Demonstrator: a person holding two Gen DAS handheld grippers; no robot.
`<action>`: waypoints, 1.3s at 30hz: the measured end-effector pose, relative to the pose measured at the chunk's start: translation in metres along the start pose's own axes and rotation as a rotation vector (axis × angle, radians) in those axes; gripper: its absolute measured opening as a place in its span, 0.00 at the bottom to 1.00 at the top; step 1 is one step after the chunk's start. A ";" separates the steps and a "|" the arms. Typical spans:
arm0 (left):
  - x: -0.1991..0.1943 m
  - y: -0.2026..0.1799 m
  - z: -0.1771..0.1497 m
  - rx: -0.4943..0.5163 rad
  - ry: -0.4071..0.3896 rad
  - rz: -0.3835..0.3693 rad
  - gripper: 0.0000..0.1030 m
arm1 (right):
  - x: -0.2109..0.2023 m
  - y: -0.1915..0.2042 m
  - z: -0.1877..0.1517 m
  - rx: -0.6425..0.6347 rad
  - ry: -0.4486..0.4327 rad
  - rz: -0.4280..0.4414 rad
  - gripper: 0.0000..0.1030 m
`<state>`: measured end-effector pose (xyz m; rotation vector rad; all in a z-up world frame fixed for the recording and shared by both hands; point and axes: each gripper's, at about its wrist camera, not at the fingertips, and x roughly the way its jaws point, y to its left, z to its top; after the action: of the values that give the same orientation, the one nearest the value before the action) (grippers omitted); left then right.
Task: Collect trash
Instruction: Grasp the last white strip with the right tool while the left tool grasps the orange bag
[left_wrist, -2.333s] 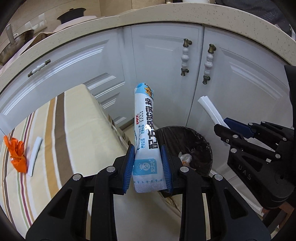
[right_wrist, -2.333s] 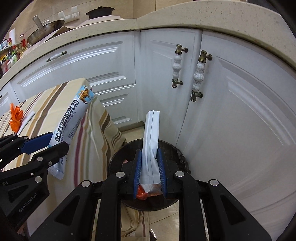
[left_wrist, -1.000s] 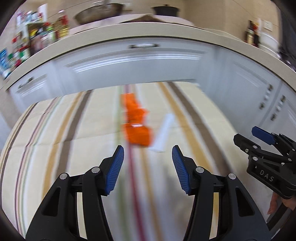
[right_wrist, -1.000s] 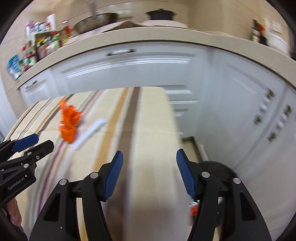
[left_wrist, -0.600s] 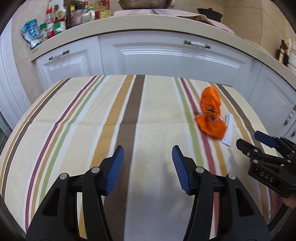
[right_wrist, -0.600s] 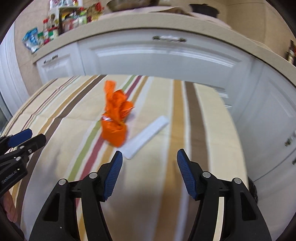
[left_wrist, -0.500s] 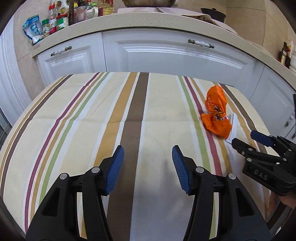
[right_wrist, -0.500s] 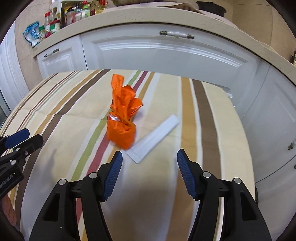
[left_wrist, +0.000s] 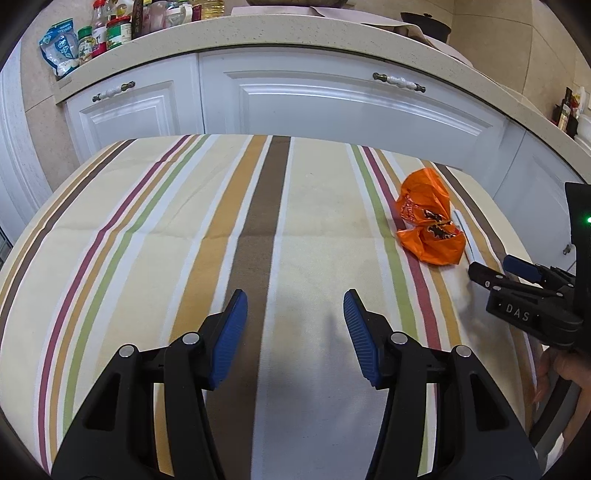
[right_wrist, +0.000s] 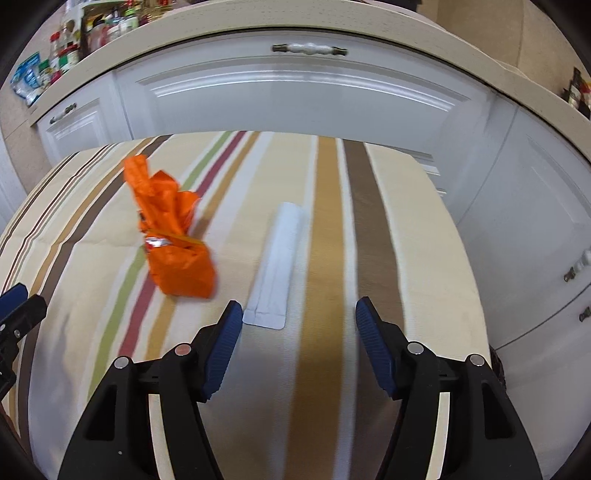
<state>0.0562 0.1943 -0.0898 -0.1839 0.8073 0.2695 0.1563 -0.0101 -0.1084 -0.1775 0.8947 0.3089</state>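
So both claws are spread with nothing in them. The left claw (left_wrist: 291, 325) hangs over the middle of the striped bench (left_wrist: 147, 229), above bare cloth. The right claw (right_wrist: 297, 332) has just been opening a bit more and sits by the bench's right edge, with the near end of the white packet (right_wrist: 279, 262) just ahead of its left finger. An orange wrapper (right_wrist: 173, 240) lies crumpled just left of the packet.
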 end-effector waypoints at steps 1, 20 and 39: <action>0.000 -0.003 0.000 0.004 0.000 -0.004 0.51 | 0.000 -0.003 0.000 0.005 -0.001 0.006 0.61; 0.003 -0.060 0.010 0.084 0.004 -0.083 0.52 | 0.001 -0.012 0.003 -0.007 -0.005 0.082 0.25; 0.048 -0.125 0.042 0.131 0.000 -0.076 0.61 | -0.011 -0.060 -0.009 0.054 -0.023 0.080 0.24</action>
<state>0.1550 0.0944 -0.0893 -0.0915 0.8128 0.1442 0.1636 -0.0716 -0.1038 -0.0878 0.8876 0.3600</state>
